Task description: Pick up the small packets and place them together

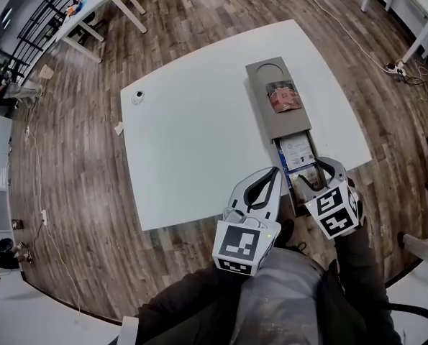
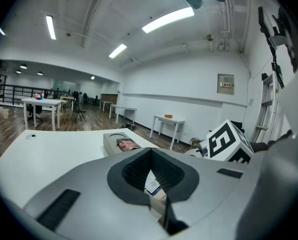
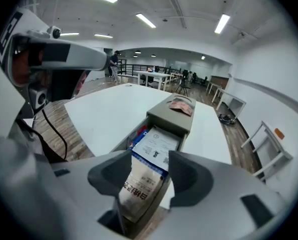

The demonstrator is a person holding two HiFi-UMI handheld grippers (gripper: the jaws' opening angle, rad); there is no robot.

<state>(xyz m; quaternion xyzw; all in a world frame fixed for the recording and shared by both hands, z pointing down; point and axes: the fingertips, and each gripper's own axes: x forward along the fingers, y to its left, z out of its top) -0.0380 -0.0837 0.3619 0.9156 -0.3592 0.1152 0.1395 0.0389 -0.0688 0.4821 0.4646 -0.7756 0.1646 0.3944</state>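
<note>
A grey box [image 1: 270, 124] stands on the white table [image 1: 192, 142], its drawer pulled out toward me. A reddish packet [image 1: 283, 97] lies on the box's top, also in the left gripper view [image 2: 127, 144] and the right gripper view [image 3: 180, 105]. In the drawer lie a white printed packet [image 1: 298, 152] [image 3: 156, 146] and, nearer me, a tan packet [image 3: 137, 190]. My right gripper [image 1: 319, 172] [image 3: 150, 166] hangs open over the drawer's near end, the tan packet below the gap. Left of the drawer, my left gripper [image 1: 275, 171] [image 2: 151, 151] is shut and empty.
A small white object [image 1: 137, 96] sits near the table's far left edge. A scrap of paper [image 1: 119, 128] lies on the wooden floor beside it. Other white tables [image 1: 102, 2] stand farther off, and a cable [image 1: 357, 38] runs across the floor at the right.
</note>
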